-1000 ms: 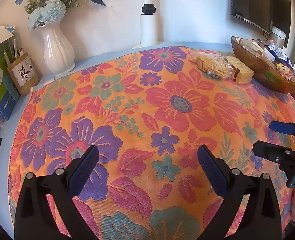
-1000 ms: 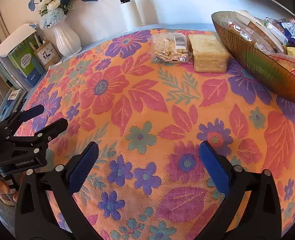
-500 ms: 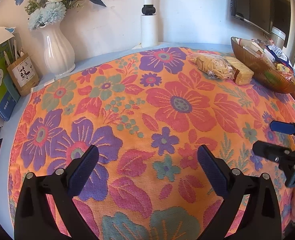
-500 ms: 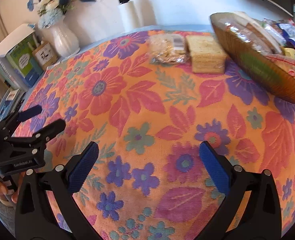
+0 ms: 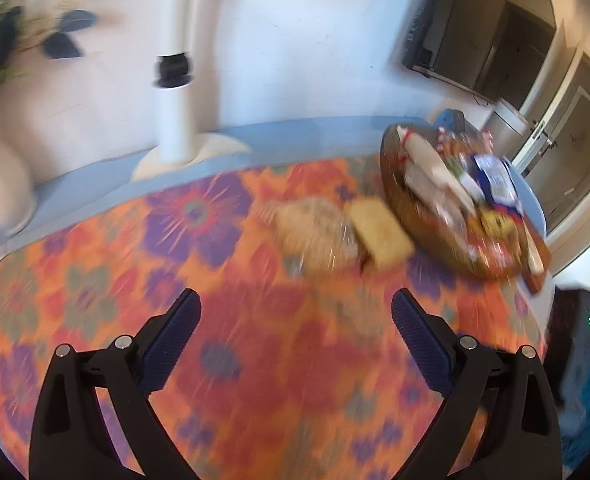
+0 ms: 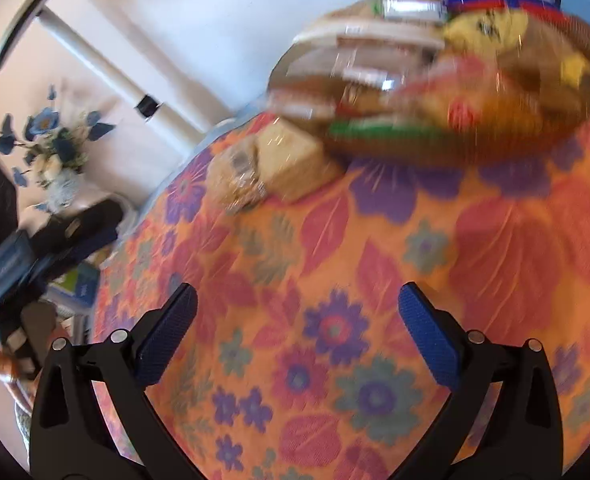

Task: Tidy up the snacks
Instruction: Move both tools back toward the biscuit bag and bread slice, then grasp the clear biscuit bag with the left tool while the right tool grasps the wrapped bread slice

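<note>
Both views are motion-blurred. A clear bag of small crackers (image 5: 315, 236) and a tan wrapped biscuit block (image 5: 381, 234) lie side by side on the floral cloth, left of a brown oval bowl (image 5: 427, 236) full of snack packets. My left gripper (image 5: 295, 316) is open and empty, a short way in front of the two packs. My right gripper (image 6: 297, 312) is open and empty, over the cloth in front of the bowl (image 6: 495, 148); the cracker bag (image 6: 235, 184) and biscuit block (image 6: 291, 160) lie ahead to the left. The left gripper (image 6: 35, 256) shows at its left edge.
A white lamp post (image 5: 175, 92) stands on its base at the table's back edge. A white vase with blue flowers (image 6: 55, 160) stands at the back left. A wall screen (image 5: 455, 40) hangs behind the bowl. The orange floral cloth (image 6: 335, 280) covers the table.
Both grippers have moved forward fast toward the snacks and the bowl, which now look much closer. The right view has tilted. Both stay open.
</note>
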Available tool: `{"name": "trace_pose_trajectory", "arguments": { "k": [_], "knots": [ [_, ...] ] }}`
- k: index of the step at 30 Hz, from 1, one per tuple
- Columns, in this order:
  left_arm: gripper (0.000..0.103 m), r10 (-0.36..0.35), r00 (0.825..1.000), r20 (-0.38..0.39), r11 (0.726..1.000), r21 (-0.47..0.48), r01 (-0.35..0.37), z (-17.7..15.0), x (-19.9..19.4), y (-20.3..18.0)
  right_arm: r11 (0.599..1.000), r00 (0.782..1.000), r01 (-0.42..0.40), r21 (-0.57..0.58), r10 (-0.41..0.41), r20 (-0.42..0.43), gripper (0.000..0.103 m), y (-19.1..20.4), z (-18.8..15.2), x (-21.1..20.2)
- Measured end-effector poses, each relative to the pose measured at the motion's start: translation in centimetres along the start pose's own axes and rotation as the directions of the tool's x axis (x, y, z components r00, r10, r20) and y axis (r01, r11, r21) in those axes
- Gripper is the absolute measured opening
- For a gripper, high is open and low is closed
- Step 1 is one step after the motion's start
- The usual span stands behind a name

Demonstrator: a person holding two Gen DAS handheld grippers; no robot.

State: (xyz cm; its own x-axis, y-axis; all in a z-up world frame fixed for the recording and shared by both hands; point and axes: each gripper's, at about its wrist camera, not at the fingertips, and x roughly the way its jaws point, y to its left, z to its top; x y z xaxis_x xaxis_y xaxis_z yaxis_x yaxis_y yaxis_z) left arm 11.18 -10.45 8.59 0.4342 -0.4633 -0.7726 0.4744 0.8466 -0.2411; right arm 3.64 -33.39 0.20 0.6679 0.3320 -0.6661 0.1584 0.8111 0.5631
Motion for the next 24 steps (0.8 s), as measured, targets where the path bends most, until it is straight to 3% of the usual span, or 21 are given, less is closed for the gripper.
{"name": "trace_pose_trajectory", "arguments": {
  "k": [5, 12, 13, 15, 17, 20, 24],
  "knots": [
    [0.095, -0.091, 0.995, -0.037, 0.994, -0.069, 0.088, 2.8, 6.7, -0.2, 0.997, 0.998, 0.067, -0.03, -0.067, 0.019, 0.1, 0.3, 1.7, 0.9],
    [0.094, -0.022, 0.996, -0.085, 1.0, 0.004, 0.022, 3.0, 10.8, -1.6, 0.996, 0.997, 0.077, 0.045, -0.077, -0.001, 0.1, 0.4, 2.4, 3.4],
    [0.093, -0.032, 0.996, -0.084, 0.999, 0.002, 0.032, 3.0, 10.9, -1.4, 0.995, 0.996, 0.092, 0.037, -0.093, 0.013, 0.1, 0.7, 2.4, 3.5],
    [0.066, -0.048, 0.995, -0.087, 0.999, -0.009, 0.047, 3.2, 10.8, -0.7, 0.99, 0.989, 0.14, 0.01, -0.141, 0.051, 0.1, 1.5, 2.3, 3.5],
    [0.062, -0.057, 0.993, -0.103, 0.998, -0.01, 0.056, 3.1, 10.2, 0.2, 0.984, 0.981, 0.18, -0.002, -0.179, 0.07, 0.1, 2.2, 2.5, 3.7],
    [0.062, 0.033, 0.994, -0.103, 0.998, 0.05, -0.028, 2.2, 8.3, 1.7, 0.968, 0.966, 0.246, 0.05, -0.249, 0.069, 0.1, 2.2, 3.2, 4.6],
    [0.062, 0.05, 0.99, -0.13, 0.999, 0.028, -0.047, -0.2, 5.5, 5.4, 0.959, 0.963, 0.249, 0.139, -0.261, 0.075, 0.1, 1.9, 4.1, 6.0]
  ]
}}
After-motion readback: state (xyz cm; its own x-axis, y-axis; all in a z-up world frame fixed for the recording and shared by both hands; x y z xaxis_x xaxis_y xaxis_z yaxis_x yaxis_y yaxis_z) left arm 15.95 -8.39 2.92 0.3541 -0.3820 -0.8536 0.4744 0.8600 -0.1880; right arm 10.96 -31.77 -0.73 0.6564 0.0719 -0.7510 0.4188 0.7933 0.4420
